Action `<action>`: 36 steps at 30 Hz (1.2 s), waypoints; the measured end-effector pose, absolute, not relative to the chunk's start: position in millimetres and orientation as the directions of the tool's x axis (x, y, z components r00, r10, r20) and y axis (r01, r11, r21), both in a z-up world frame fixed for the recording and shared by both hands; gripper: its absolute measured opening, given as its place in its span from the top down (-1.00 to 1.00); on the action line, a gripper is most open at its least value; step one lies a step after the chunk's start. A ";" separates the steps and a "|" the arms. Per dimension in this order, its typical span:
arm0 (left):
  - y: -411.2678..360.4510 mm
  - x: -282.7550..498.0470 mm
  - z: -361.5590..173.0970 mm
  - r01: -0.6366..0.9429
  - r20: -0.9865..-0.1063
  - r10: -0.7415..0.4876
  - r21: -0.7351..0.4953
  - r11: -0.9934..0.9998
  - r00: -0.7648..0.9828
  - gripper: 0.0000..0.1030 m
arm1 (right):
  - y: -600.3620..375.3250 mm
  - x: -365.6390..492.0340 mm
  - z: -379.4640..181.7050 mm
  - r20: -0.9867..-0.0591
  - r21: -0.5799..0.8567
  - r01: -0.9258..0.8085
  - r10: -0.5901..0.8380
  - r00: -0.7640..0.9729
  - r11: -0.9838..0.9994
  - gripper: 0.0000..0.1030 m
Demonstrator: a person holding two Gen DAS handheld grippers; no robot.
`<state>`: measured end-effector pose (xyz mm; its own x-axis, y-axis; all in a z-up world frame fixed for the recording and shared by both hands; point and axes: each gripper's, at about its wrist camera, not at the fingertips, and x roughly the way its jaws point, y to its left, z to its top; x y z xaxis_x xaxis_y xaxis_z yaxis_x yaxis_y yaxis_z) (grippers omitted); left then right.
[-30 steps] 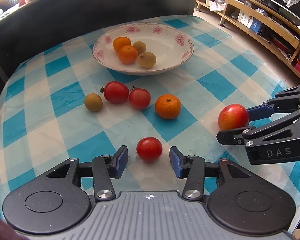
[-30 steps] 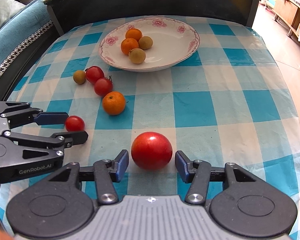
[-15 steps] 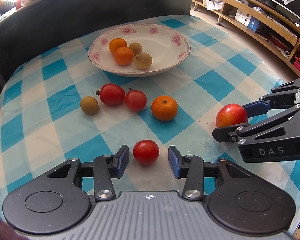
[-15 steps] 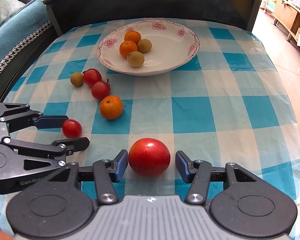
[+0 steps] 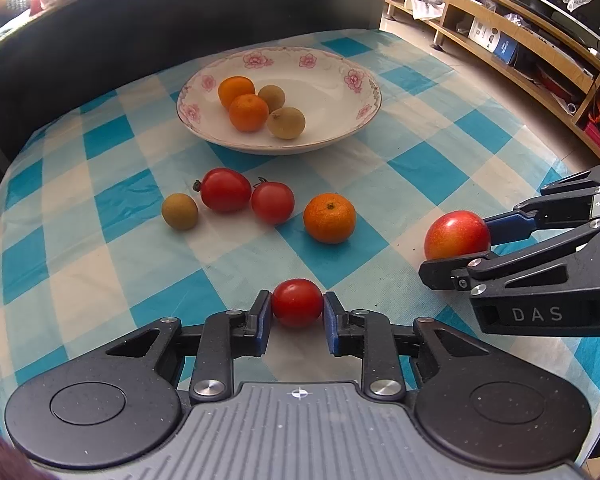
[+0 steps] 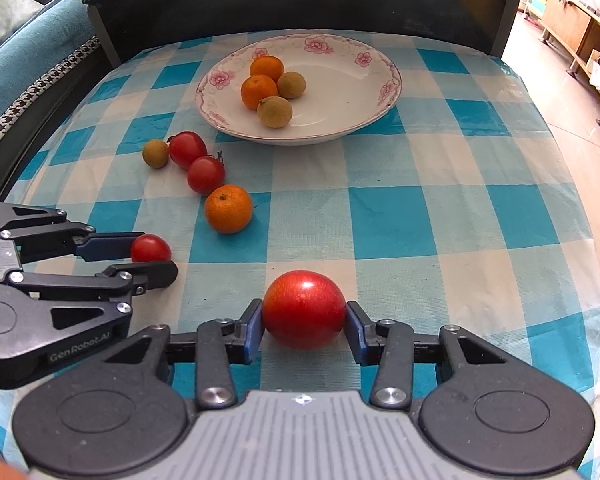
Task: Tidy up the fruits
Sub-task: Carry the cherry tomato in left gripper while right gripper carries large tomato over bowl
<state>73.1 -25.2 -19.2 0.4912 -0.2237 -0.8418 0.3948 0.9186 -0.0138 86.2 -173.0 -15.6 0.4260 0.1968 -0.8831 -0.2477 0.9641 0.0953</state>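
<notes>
Grasping is the step we judge ourselves at: our left gripper [image 5: 297,312] pinches the cherry tomato [image 5: 297,302] at lower centre, our right gripper [image 6: 305,326] is closing on the red apple [image 6: 303,309], both needing a lift toward the floral bowl [image 6: 374,80] at upper centre.

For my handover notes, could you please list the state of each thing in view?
left hand-held gripper: shut on small tomato, on the cloth
right hand-held gripper: closing, pads on big red fruit
bowl: upright, holds two oranges, two brown fruits
loose orange: on the cloth
two tomatoes, brown fruit: on the cloth
</notes>
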 end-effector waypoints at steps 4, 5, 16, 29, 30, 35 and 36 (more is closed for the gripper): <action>-22.6 74.2 -9.5 0.381 -0.826 -0.238 -0.030 0.924 0.511 0.34 | -170.8 86.1 -9.2 -0.877 0.102 -0.242 0.202 0.436 0.965 0.10; -21.7 74.3 -7.1 0.377 -0.821 -0.241 -0.034 0.925 0.518 0.34 | -171.1 86.1 -6.8 -0.874 0.103 -0.237 0.202 0.441 0.966 0.10; -15.9 92.4 6.8 0.345 -0.790 -0.254 -0.058 0.937 0.557 0.34 | -163.6 96.6 11.1 -0.850 0.094 -0.224 0.195 0.489 0.970 0.10; -20.3 135.5 15.1 0.328 -0.768 -0.276 -0.092 0.940 0.577 0.34 | -163.4 137.9 27.6 -0.824 0.122 -0.203 0.213 0.525 0.972 0.10; -21.4 138.9 14.8 0.327 -0.768 -0.275 -0.091 0.941 0.578 0.35 | -164.2 141.5 28.2 -0.823 0.123 -0.203 0.214 0.527 0.972 0.10; -24.5 155.2 11.7 0.318 -0.771 -0.270 -0.093 0.944 0.576 0.37 | -167.0 160.9 26.9 -0.824 0.122 -0.196 0.209 0.527 0.973 0.10; -24.8 158.1 11.2 0.315 -0.771 -0.268 -0.093 0.944 0.577 0.37 | -167.9 164.5 26.2 -0.824 0.123 -0.194 0.209 0.527 0.973 0.10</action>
